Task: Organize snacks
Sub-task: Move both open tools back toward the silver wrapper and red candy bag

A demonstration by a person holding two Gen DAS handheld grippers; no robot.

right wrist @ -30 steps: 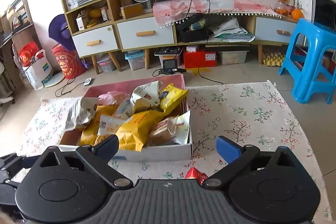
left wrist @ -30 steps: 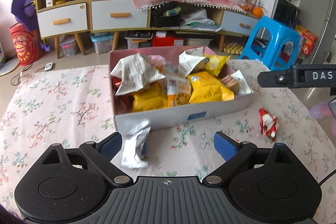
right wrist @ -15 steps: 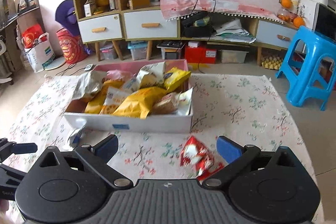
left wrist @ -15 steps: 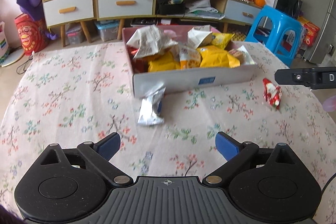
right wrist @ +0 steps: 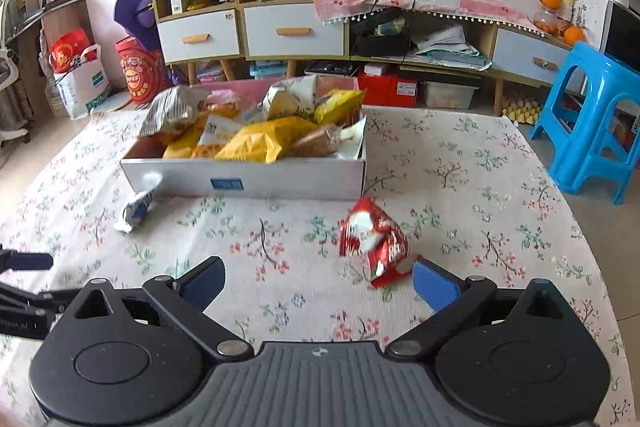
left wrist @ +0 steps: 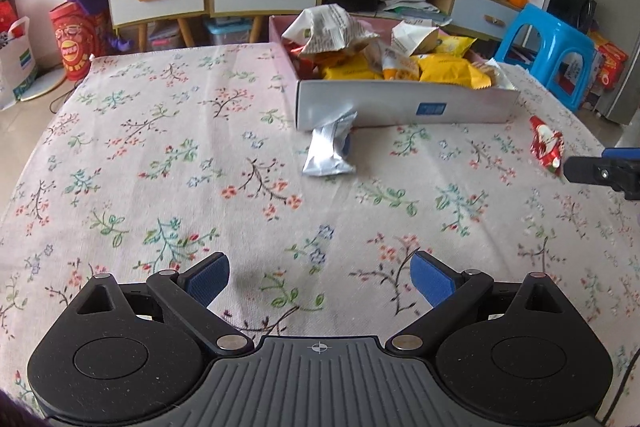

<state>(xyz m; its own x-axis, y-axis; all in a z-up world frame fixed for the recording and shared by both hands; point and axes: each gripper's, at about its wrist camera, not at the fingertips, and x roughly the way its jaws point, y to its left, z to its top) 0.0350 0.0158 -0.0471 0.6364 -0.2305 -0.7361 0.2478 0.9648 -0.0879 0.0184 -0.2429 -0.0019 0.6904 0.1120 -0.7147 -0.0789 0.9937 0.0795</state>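
A white box [left wrist: 404, 107] with pink inner walls holds several snack packets and stands on the floral tablecloth; it also shows in the right wrist view [right wrist: 248, 181]. A silver packet [left wrist: 330, 149] lies against the box's front left corner, and it also shows in the right wrist view [right wrist: 136, 209]. A red packet [right wrist: 374, 245] lies near the front right corner of the box, just ahead of my right gripper's right finger; it also shows in the left wrist view [left wrist: 546, 145]. My left gripper [left wrist: 320, 277] is open and empty, well back from the silver packet. My right gripper [right wrist: 318, 281] is open and empty.
The floral tablecloth [left wrist: 160, 155] covers the table. A blue plastic stool [right wrist: 596, 123] stands off the table's right side. Cabinets with drawers [right wrist: 292, 31] and shelves stand along the back wall. The right gripper's finger shows at the right edge of the left wrist view [left wrist: 600, 171].
Both grippers have drawn back from the box toward the near side of the table. Both packets now lie farther ahead. Both stay open.
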